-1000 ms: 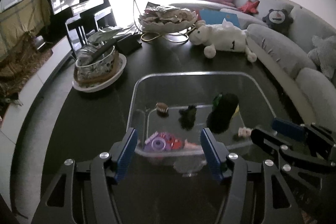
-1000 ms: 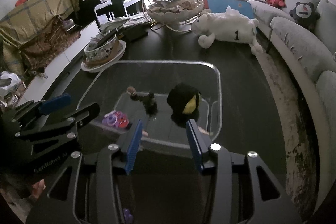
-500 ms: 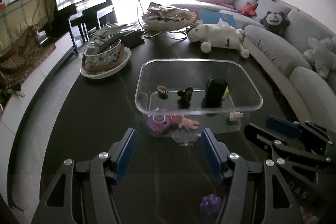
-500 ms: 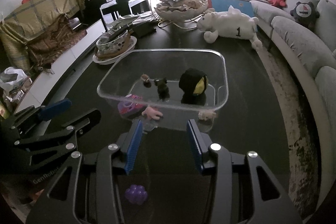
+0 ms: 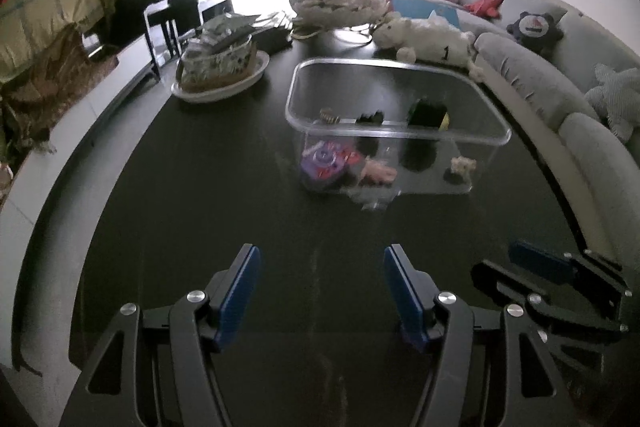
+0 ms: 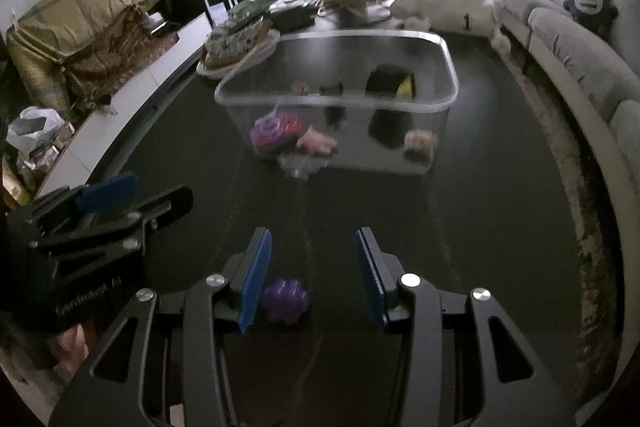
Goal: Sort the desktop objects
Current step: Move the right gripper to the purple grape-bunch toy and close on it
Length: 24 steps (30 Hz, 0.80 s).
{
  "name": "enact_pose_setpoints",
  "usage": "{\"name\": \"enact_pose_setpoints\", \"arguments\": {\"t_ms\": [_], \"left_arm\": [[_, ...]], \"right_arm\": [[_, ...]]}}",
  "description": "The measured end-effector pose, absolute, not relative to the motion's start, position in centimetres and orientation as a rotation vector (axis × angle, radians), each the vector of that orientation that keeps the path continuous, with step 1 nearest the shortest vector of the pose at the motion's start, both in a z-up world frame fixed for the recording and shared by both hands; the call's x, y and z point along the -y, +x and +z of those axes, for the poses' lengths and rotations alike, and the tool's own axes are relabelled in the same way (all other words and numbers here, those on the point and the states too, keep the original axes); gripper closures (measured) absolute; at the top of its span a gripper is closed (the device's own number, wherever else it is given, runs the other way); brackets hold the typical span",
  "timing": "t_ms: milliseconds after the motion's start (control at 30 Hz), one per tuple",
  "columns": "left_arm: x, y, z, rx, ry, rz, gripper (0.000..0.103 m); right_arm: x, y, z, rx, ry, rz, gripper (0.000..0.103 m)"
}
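Left gripper (image 5: 322,287): jaws wide apart, empty. Right gripper (image 6: 314,273): jaws apart, empty, at left's 3 o'clock.

Clear bin (image 5: 400,137) at table (image 5: 200,227) centre, holding several small toys; bowl on plate (image 5: 220,75) to its left rear; plush sheep (image 5: 428,37) behind it; sofa (image 5: 560,99) right of table. Knobbly ball (image 6: 285,301) on table before bin.
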<state>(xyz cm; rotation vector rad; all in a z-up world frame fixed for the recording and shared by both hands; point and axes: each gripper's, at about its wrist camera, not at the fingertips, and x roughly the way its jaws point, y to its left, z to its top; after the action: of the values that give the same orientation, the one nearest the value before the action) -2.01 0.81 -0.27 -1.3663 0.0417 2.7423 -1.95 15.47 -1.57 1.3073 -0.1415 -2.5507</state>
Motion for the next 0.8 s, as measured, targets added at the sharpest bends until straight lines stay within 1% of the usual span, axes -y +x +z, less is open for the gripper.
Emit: {"name": "enact_pose_setpoints", "arguments": {"t_ms": [467,800], "left_arm": [[0.7,0.6,-2.9,-0.017,-1.448,2.72,0.042],[1.7,-0.1,-4.4,0.012,-1.492,2.692,0.042]], "right_arm": [[-12.7,0.7,-4.9,0.091,1.367,-2.446,0.062],[-11.6,-0.6,-6.6,0.047,1.416,-2.427,0.062]]}}
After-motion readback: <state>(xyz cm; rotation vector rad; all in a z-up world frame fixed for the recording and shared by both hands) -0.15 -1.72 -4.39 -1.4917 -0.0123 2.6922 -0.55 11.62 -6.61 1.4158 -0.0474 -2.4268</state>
